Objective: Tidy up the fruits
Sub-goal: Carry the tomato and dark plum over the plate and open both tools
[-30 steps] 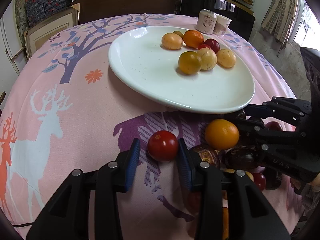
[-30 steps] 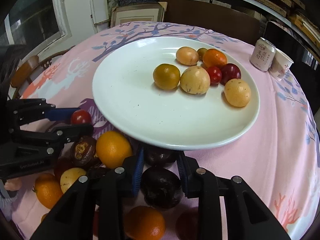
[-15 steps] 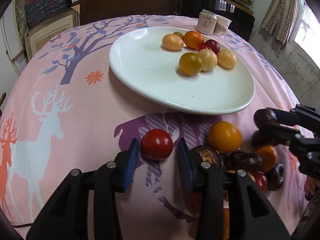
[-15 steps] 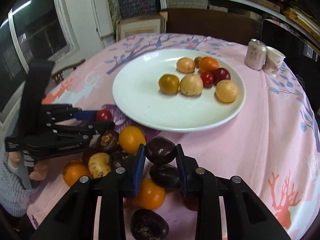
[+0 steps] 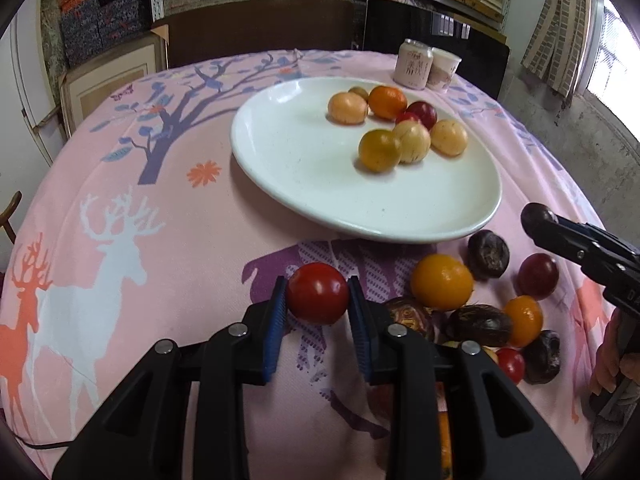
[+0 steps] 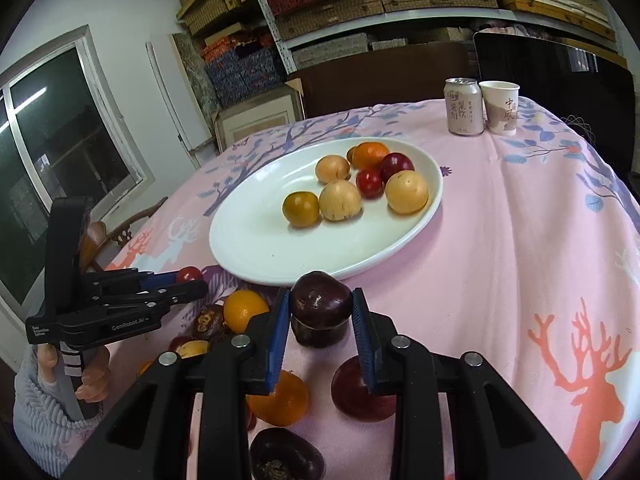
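A white plate (image 5: pixel 304 168) (image 6: pixel 256 248) on the pink tablecloth holds several yellow, orange and red fruits. My left gripper (image 5: pixel 318 302) is shut on a red tomato (image 5: pixel 318 293), just in front of the plate's near rim. My right gripper (image 6: pixel 320 312) is shut on a dark purple fruit (image 6: pixel 321 299) and holds it raised above the cloth, near the plate's rim. It shows at the right of the left wrist view (image 5: pixel 538 218). A pile of loose fruits lies on the cloth: an orange (image 5: pixel 442 282) (image 6: pixel 245 310), dark purple fruits (image 5: pixel 488 254), a plum (image 6: pixel 362 390).
A drink can (image 6: pixel 464 106) and a paper cup (image 6: pixel 500 108) stand at the table's far edge beyond the plate. Shelves with boxes and a dark chair are behind the table. A window is at the left in the right wrist view.
My left gripper has closed on the red tomato. My right gripper has lifted the dark purple fruit up out of the pile and pulled back from the plate.
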A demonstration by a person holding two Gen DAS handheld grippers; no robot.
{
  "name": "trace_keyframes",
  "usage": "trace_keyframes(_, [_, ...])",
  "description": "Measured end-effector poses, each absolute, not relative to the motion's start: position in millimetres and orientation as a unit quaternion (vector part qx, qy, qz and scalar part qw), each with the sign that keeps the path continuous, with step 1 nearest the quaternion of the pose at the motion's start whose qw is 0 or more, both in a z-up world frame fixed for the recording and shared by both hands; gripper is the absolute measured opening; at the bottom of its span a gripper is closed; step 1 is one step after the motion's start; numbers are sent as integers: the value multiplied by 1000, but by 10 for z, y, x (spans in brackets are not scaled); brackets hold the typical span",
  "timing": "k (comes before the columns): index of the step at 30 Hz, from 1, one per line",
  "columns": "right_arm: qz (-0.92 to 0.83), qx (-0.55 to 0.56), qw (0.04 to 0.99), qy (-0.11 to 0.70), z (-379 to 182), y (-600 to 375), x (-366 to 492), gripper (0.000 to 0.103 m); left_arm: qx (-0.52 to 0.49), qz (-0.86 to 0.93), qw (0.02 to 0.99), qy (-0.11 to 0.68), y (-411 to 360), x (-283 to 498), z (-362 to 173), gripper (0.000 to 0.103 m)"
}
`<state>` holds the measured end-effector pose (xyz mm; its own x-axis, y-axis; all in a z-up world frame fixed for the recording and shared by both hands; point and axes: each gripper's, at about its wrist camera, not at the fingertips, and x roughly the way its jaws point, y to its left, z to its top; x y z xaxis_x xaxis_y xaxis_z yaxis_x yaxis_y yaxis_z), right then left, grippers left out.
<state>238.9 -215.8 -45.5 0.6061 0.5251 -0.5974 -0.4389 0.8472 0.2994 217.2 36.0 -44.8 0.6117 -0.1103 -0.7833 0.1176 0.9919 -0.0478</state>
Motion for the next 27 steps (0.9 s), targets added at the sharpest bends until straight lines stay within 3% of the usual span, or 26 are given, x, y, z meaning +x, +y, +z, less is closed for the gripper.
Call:
trace_keyframes(7, [261, 79, 904, 329, -266, -2262, 2445, 32, 9, -61, 918, 391, 264, 2157, -167, 29])
trace_keyframes(14, [249, 58, 917, 306, 192, -2023, 2840, 32, 5, -33, 927, 373, 175, 2703, 163, 29])
trace_keyframes(25, [250, 27, 907, 339, -225, -1780, 2957, 33, 24, -34, 913, 407, 71, 2950, -214, 30])
trace_keyframes(26, [248, 28, 908, 335, -219, -1787, 2946, 35, 25, -31, 913, 406, 70, 2946, -216, 30])
trace_keyframes(27, [246, 32, 910, 332, -211, -1804, 2940, 47, 25, -24, 915, 402, 77, 2944, -218, 30])
